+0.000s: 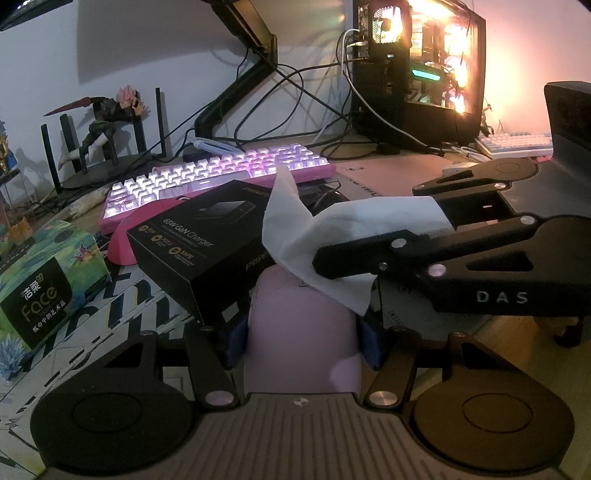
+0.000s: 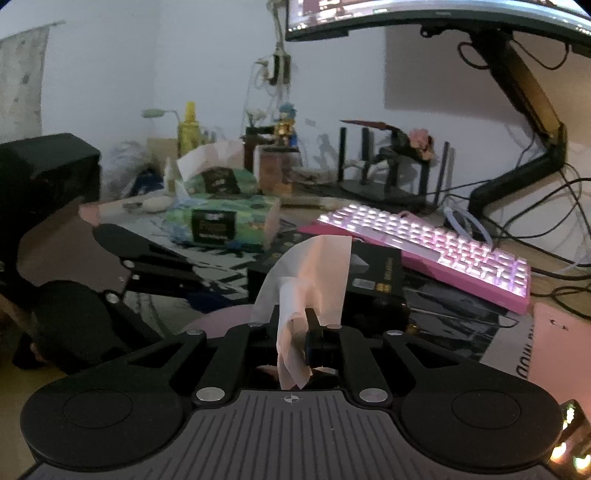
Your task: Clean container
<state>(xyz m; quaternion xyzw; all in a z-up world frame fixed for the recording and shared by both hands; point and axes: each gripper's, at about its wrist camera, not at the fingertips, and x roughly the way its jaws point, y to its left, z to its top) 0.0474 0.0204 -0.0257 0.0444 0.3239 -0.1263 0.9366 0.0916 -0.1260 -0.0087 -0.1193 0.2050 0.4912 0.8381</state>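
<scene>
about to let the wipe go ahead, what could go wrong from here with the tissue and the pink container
The right gripper pinches only a bunched end of the tissue, so the loose rest may fold or slip free while wiping. The left gripper grips the pink container only at its sides; sideways pressure could twist it loose. The black charger box sits right behind, so a long stroke could knock it.

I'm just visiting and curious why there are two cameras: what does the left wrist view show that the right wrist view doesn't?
Only the left wrist view shows the glowing computer tower and the left hand-held gripper clamped on the pink container.

Only the right wrist view shows the monitor overhead and a yellow bottle.

Both show the right hand-held gripper pinching the white tissue, the lit pink keyboard, the black charger box and the green tissue pack.
</scene>
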